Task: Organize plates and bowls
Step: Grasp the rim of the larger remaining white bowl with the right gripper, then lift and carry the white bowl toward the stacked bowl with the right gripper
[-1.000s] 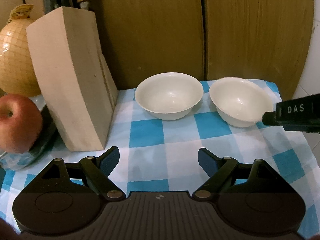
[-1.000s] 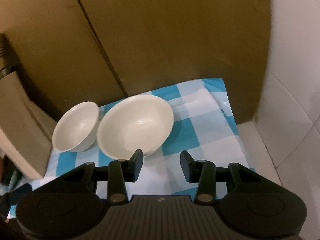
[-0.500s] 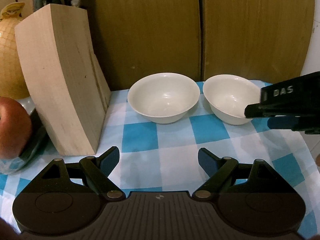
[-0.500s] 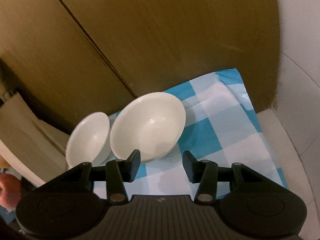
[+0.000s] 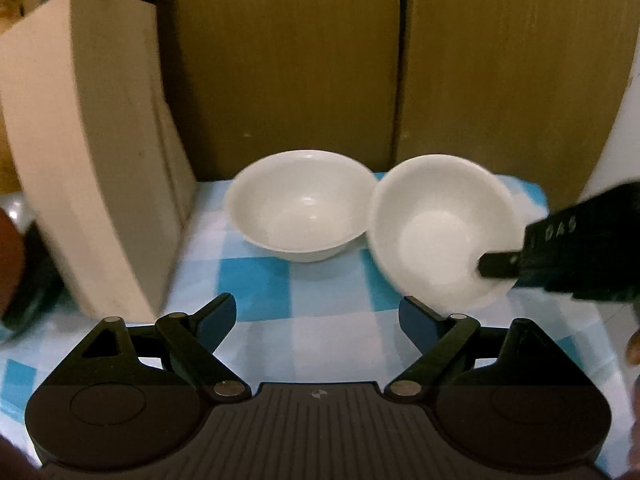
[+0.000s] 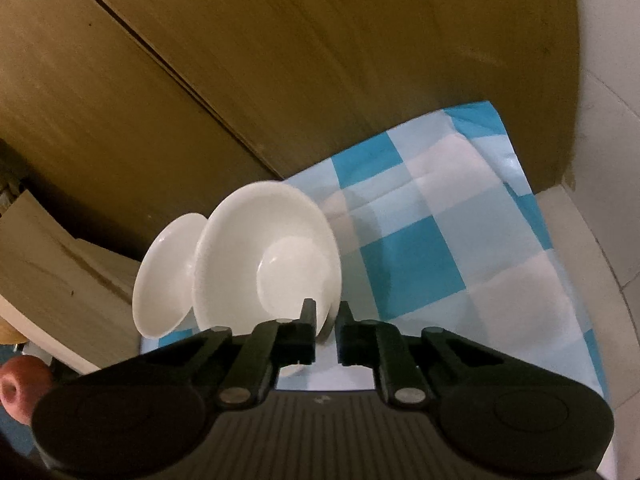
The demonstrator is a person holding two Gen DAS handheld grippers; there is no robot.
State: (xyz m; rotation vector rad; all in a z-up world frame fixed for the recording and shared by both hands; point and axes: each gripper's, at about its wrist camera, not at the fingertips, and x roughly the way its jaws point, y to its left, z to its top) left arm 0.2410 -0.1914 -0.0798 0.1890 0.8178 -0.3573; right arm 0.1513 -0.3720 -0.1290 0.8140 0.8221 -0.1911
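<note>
Two white bowls stand side by side on a blue-and-white checked cloth [image 5: 320, 312]. The left bowl [image 5: 300, 204] [image 6: 168, 276] sits flat. The right bowl [image 5: 436, 228] [image 6: 264, 256] is tipped toward the camera, its near rim pinched by my right gripper [image 6: 326, 326], which is shut on it, one finger inside and one outside. From the left wrist view the right gripper [image 5: 496, 270] enters from the right, over that rim. My left gripper [image 5: 318, 316] stands open, low over the cloth in front of both bowls, with nothing between its fingers.
A pale wooden knife block [image 5: 88, 152] stands at the left, close to the left bowl. A red apple [image 6: 18, 388] lies further left. Brown wooden panels [image 5: 320, 60] close off the back. White tiles [image 6: 600, 240] lie past the cloth's right edge.
My right gripper closed on the right bowl's near rim, and the bowl tipped up off the cloth. My left gripper stayed open and nearly still.
</note>
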